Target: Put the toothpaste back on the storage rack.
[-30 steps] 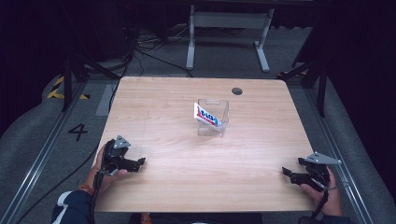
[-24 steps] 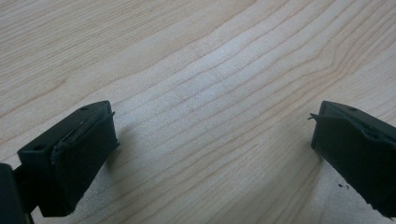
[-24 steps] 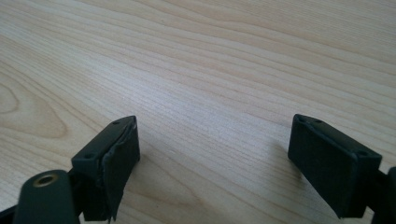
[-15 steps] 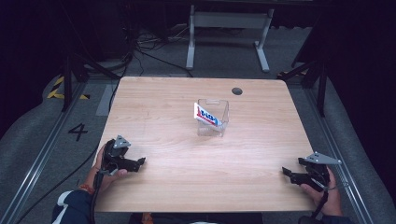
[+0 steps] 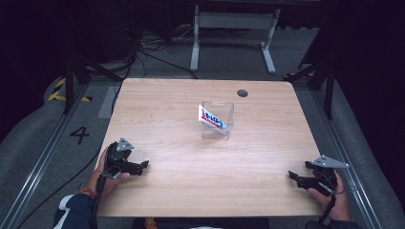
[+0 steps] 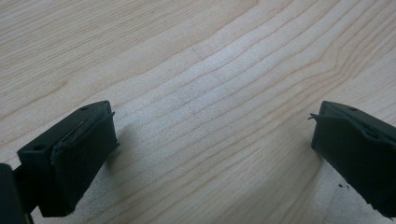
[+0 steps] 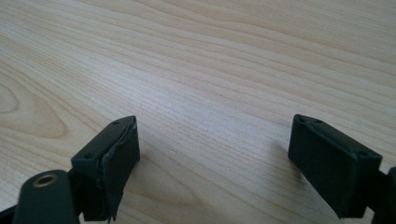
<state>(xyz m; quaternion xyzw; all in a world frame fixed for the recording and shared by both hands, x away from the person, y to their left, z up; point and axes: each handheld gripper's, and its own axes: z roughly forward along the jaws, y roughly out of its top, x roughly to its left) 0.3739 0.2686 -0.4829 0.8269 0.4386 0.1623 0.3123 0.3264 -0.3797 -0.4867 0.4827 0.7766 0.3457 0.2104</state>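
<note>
Nothing has moved: both tools, left (image 5: 143,165) and right (image 5: 292,177), rest as before.

A pale wooden bench (image 5: 181,119) with a dark round hole (image 5: 242,93) near its far edge carries a clear plastic box (image 5: 218,120) near its middle, a white, red and blue tube (image 5: 211,118) leaning inside.

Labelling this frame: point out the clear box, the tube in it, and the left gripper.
clear box (image 5: 224,130), high view, front wall.
tube (image 5: 211,118), high view, printed face.
left gripper (image 5: 143,165), high view, between its jaw tips.
</note>
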